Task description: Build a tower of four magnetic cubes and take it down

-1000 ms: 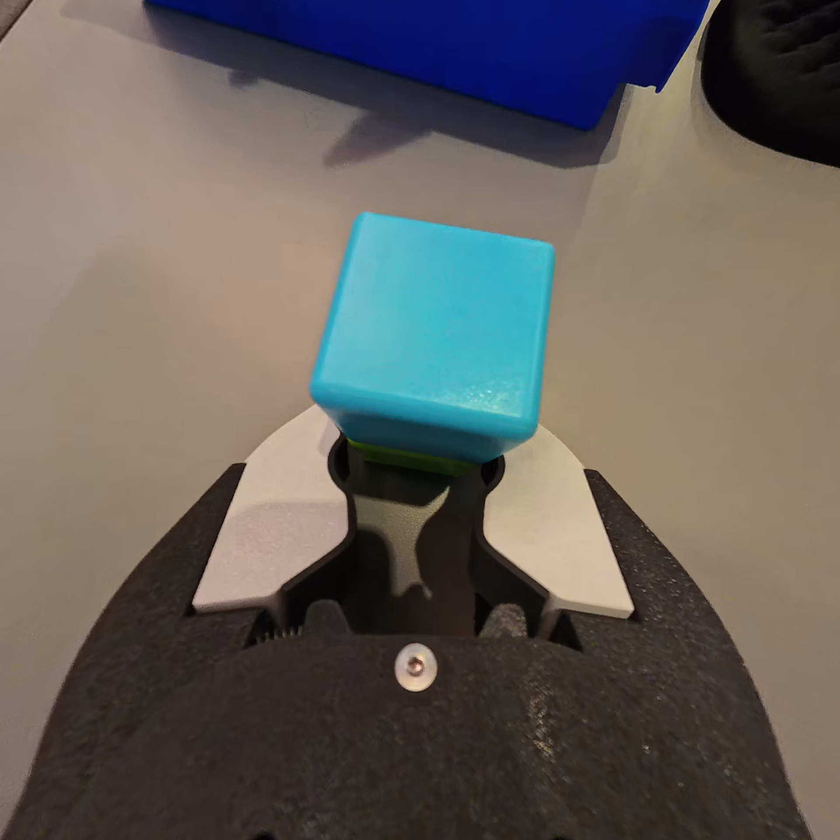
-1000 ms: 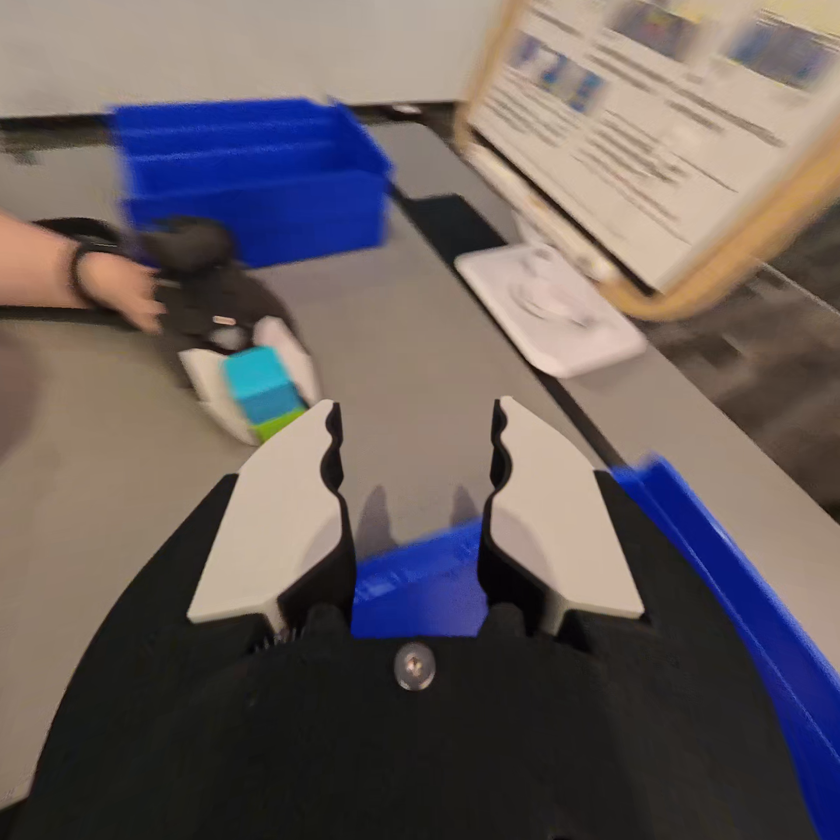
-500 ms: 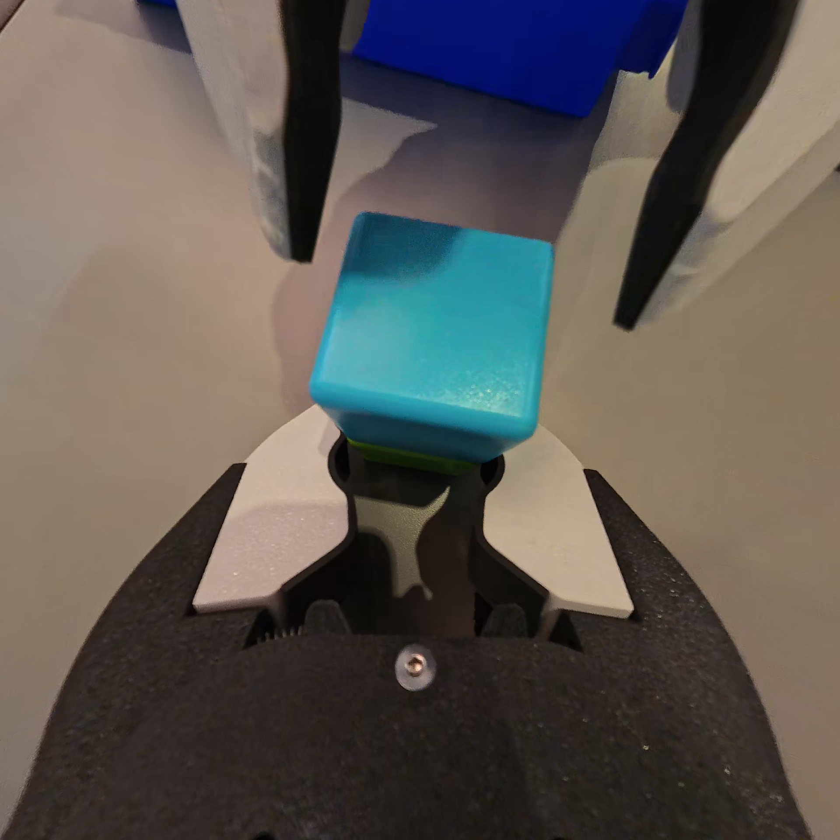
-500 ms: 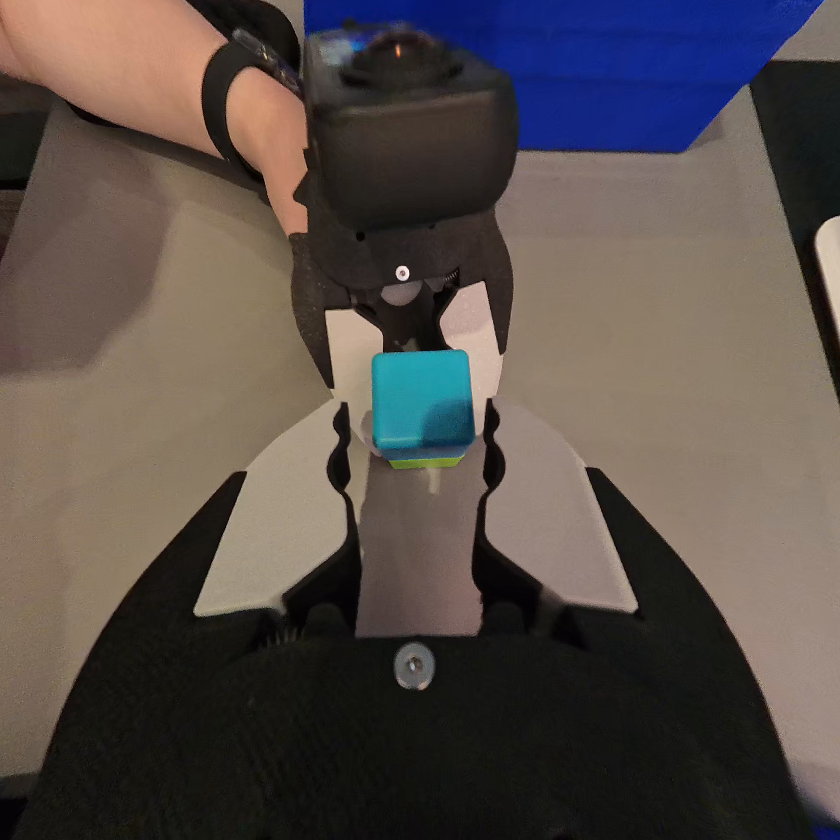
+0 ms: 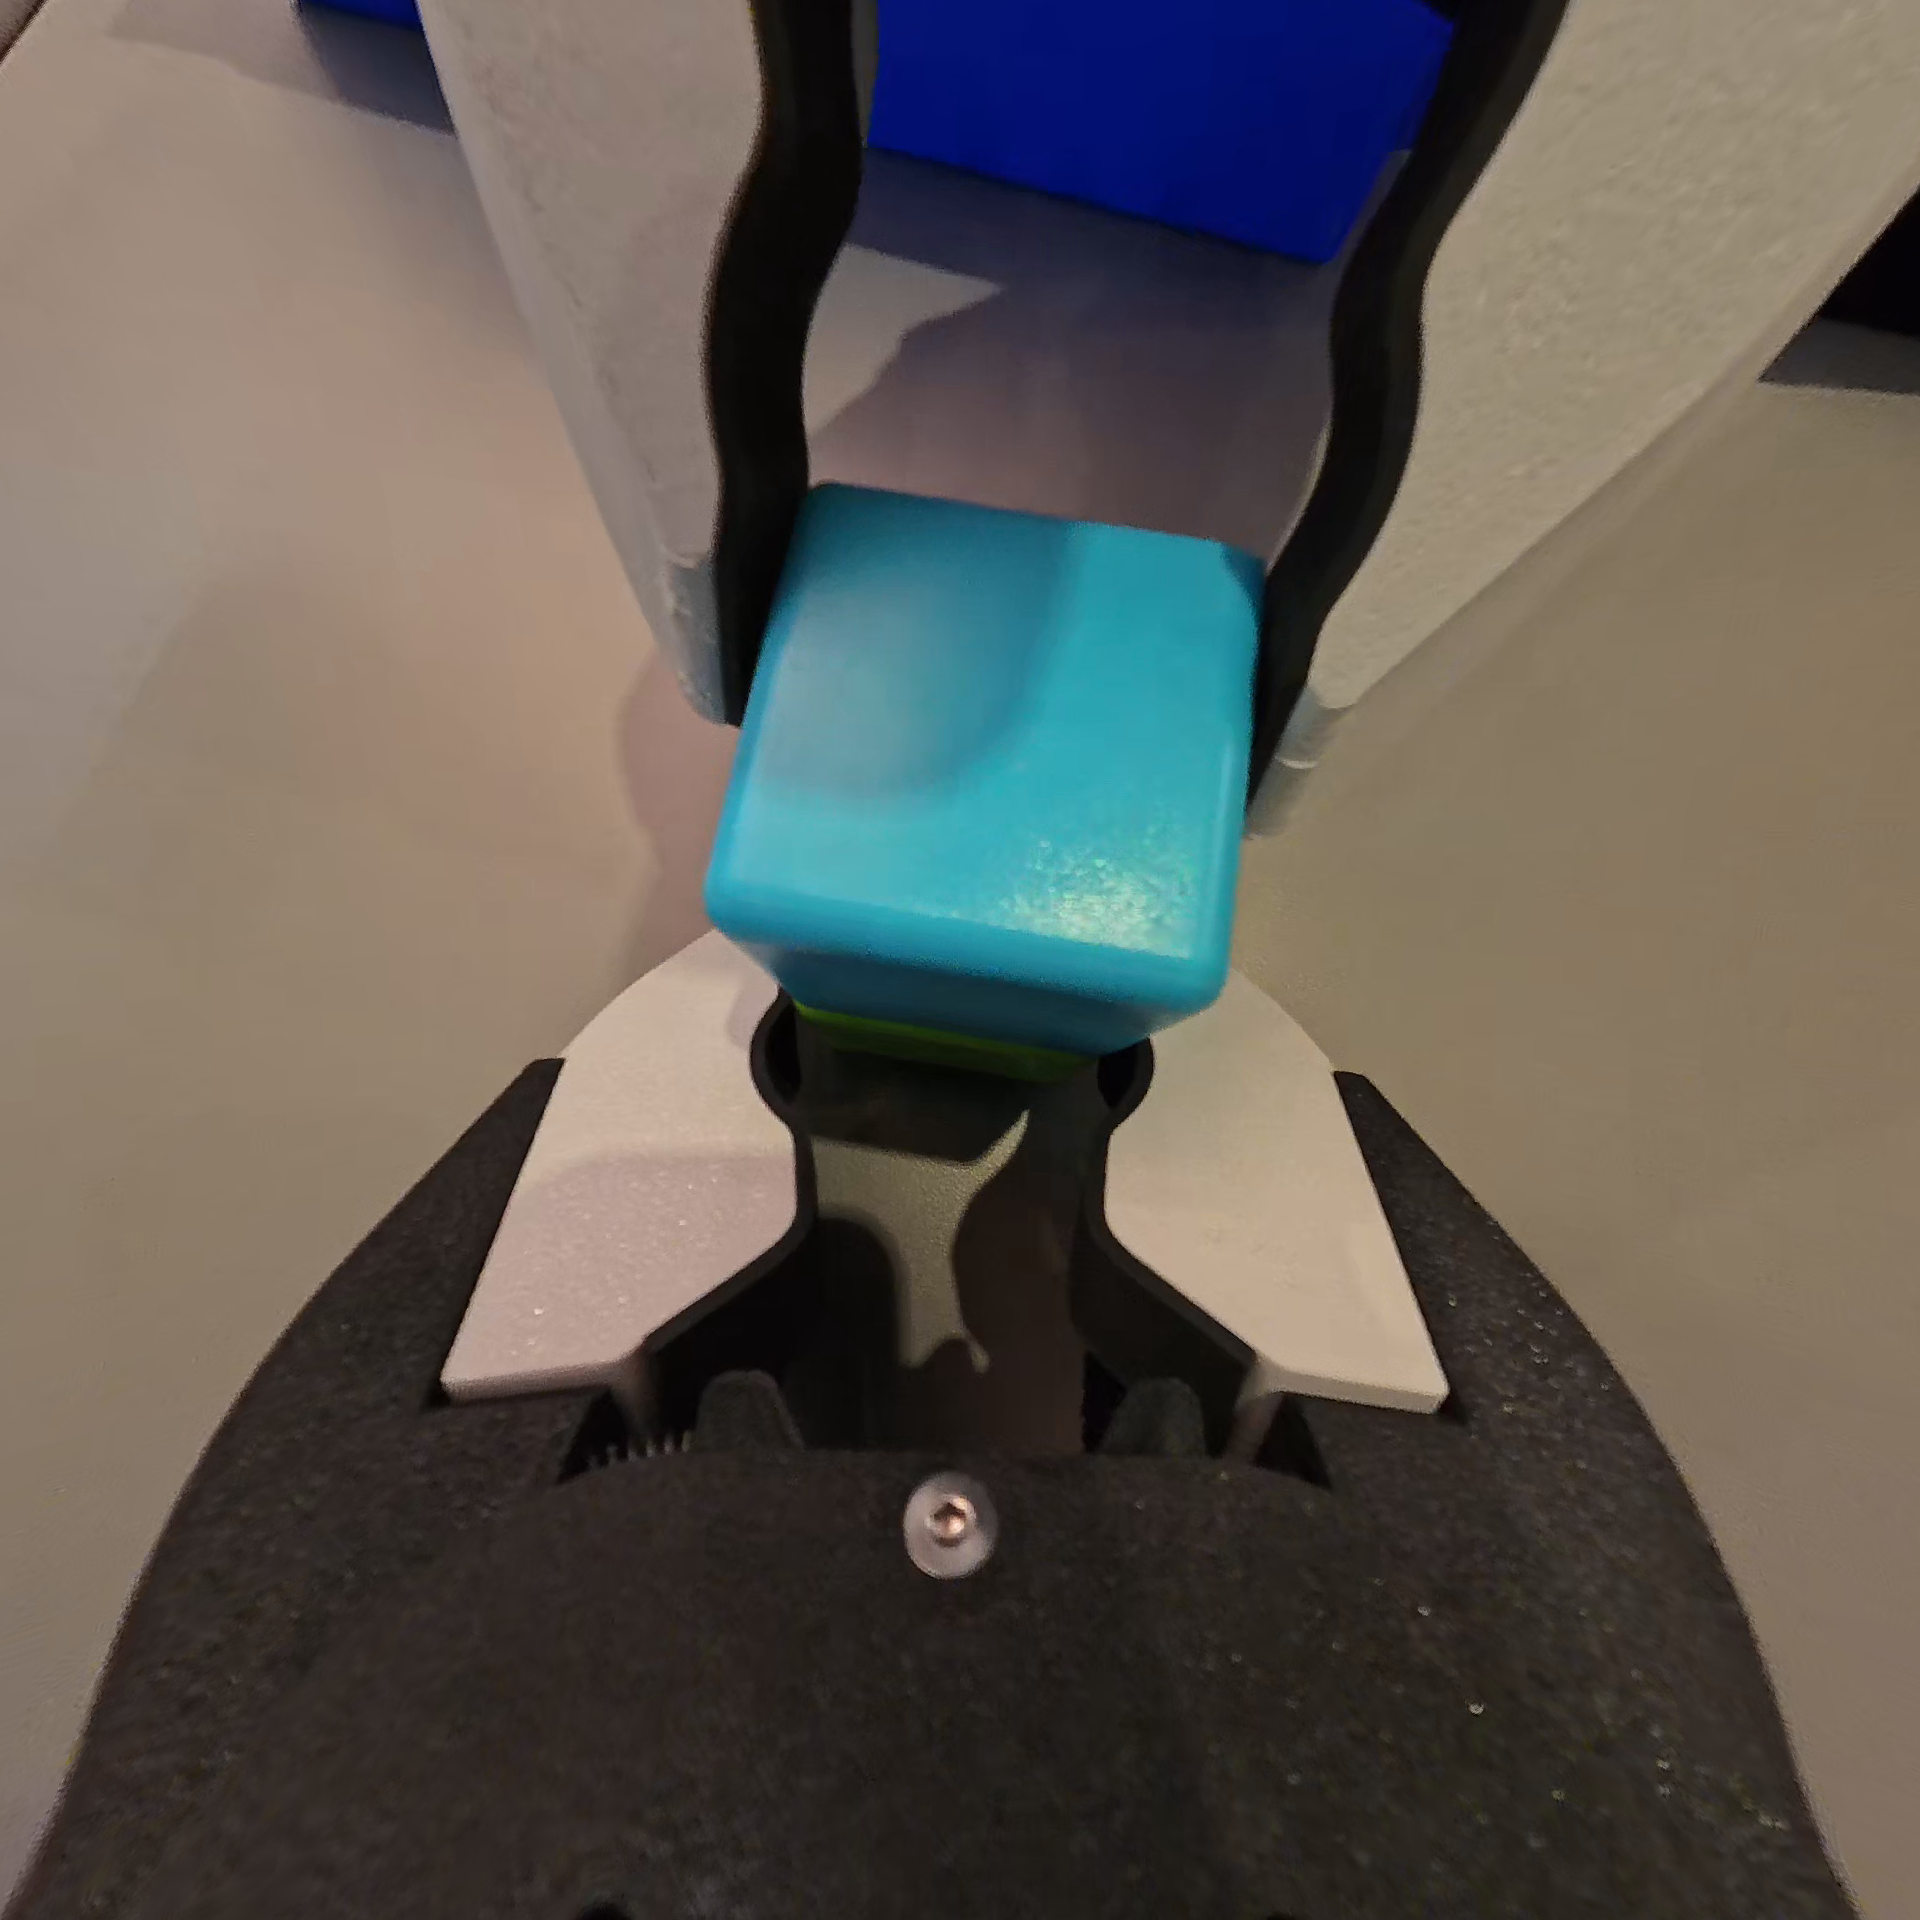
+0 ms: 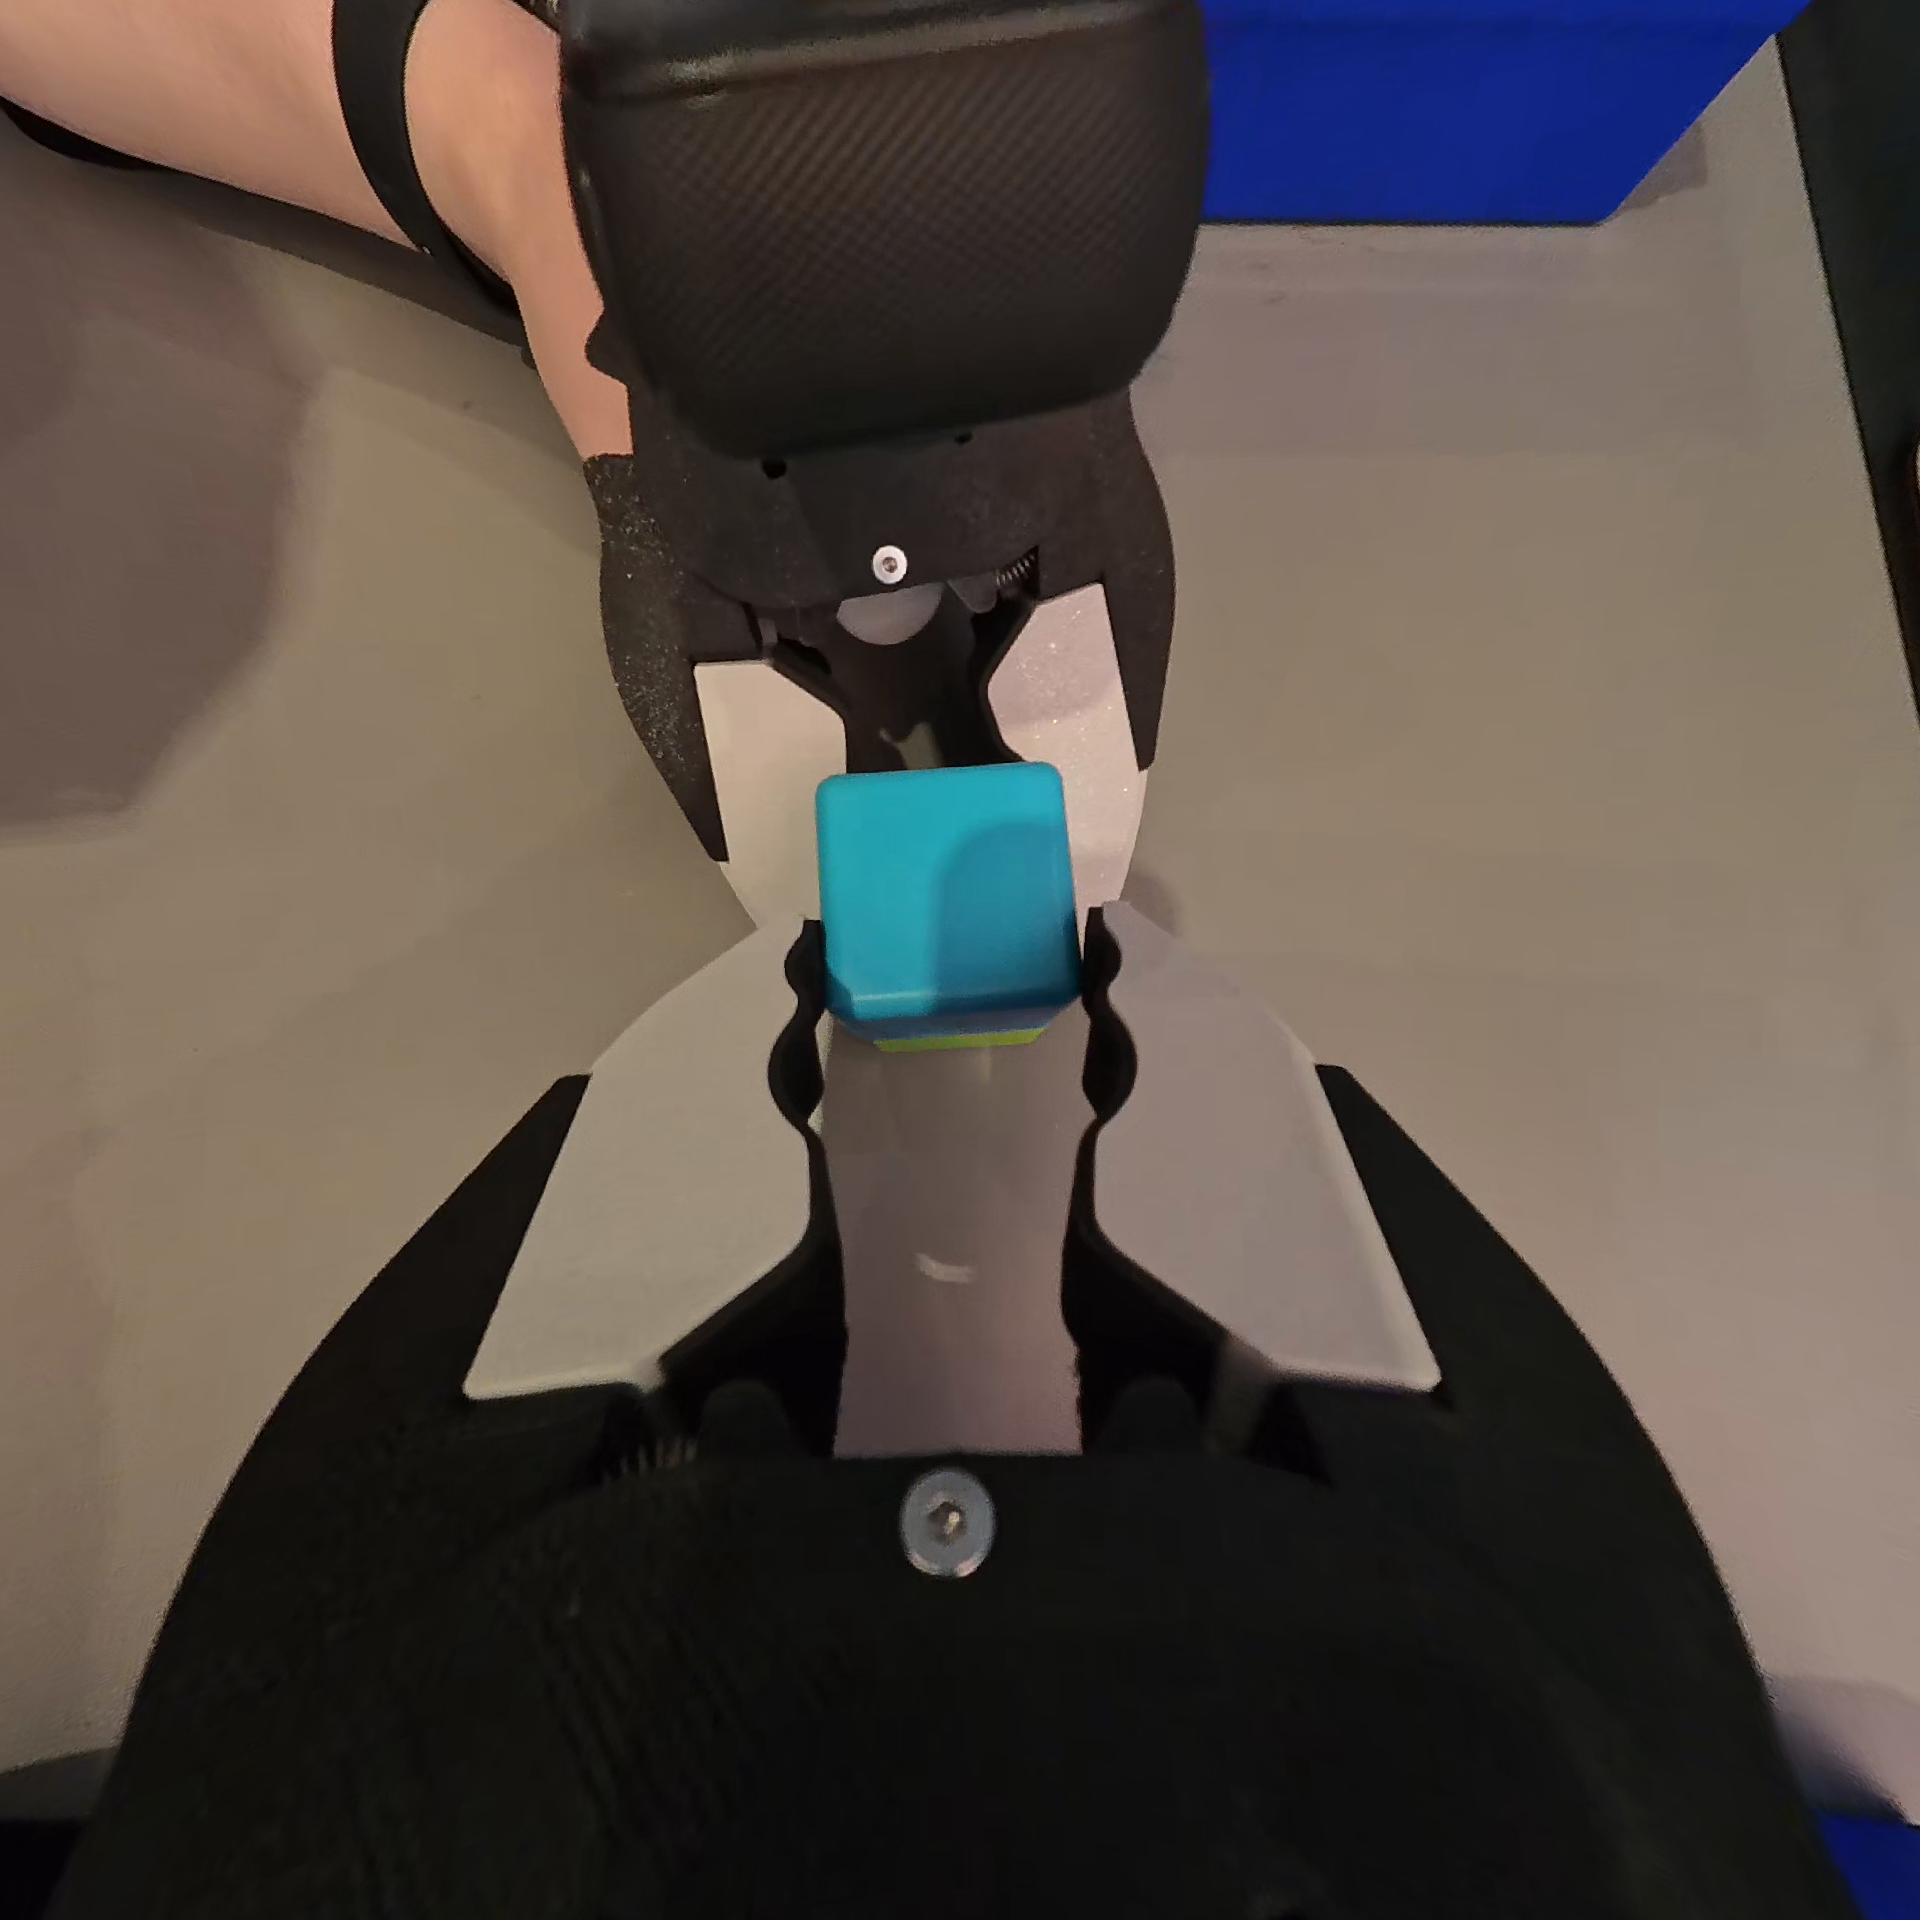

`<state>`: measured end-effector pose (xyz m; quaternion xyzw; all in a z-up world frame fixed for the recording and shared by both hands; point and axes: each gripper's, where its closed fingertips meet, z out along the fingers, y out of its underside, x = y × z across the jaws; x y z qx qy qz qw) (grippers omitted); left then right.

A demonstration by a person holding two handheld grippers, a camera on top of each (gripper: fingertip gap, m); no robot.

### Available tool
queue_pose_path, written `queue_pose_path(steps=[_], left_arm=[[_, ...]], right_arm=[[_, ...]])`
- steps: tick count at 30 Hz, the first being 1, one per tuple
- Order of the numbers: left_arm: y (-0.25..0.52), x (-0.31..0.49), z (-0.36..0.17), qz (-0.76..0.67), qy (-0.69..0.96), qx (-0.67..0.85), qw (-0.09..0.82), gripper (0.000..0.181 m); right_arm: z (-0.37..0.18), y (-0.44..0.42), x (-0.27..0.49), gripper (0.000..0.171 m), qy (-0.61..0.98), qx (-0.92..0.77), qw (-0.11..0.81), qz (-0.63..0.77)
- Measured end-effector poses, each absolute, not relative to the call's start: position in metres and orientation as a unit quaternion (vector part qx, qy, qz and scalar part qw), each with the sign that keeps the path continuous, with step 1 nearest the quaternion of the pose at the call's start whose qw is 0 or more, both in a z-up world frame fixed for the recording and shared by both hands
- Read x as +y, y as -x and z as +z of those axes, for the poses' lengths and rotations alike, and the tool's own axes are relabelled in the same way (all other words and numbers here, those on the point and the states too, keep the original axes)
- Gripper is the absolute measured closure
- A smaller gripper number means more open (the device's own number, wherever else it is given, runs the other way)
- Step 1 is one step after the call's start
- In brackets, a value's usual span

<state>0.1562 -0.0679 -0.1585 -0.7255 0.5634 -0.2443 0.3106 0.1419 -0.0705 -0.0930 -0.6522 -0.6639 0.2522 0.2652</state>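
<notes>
A stack of magnetic cubes stands on the grey table (image 5: 260, 727), with a teal cube (image 5: 987, 748) on top and a green cube (image 5: 935, 1051) showing below it. My left gripper (image 5: 945, 1039) is shut on the stack at the green cube's level; its tips are hidden under the teal cube. My right gripper (image 6: 945, 935) comes from the opposite side and is shut on the teal cube (image 6: 935, 894), one pad on each side face. In the left wrist view its fingers (image 5: 582, 312) reach down from the top. A thin blue layer and the green cube (image 6: 956, 1042) show under the teal one.
A blue bin (image 5: 1091, 125) stands behind the stack and also shows in the right wrist view (image 6: 1455, 104). A person's hand (image 6: 488, 187) with a black wrist strap holds the left gripper. Another blue edge (image 6: 1870, 1870) lies at the bottom right. The grippers' ends are close to 6 cm from one another.
My right gripper swung round from the bin side, came down over the stack and closed its fingers onto the teal cube. The left gripper and the stack stayed put.
</notes>
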Motion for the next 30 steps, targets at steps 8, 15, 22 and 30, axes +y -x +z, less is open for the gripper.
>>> queue_pose_path(steps=[8, 15, 22, 30], left_arm=[[-0.156, -0.068, -0.159, -0.245, 0.725, 0.566, 0.308, 0.126], [-0.156, -0.068, -0.159, -0.245, 0.725, 0.565, 0.308, 0.126], [-0.156, -0.068, -0.159, -0.244, 0.725, 0.565, 0.309, 0.126], [-0.156, -0.068, -0.159, -0.244, 0.725, 0.565, 0.309, 0.126]], right_arm=[[-0.074, -0.147, -0.07, 0.122, 0.656, -0.638, 0.275, 0.296], [-0.042, -0.168, -0.067, 0.122, 0.648, -0.634, 0.315, 0.281], [0.037, -0.279, -0.055, 0.122, 0.655, -0.548, 0.44, 0.279], [-0.057, -0.359, -0.047, 0.122, 0.768, -0.513, 0.295, 0.245]])
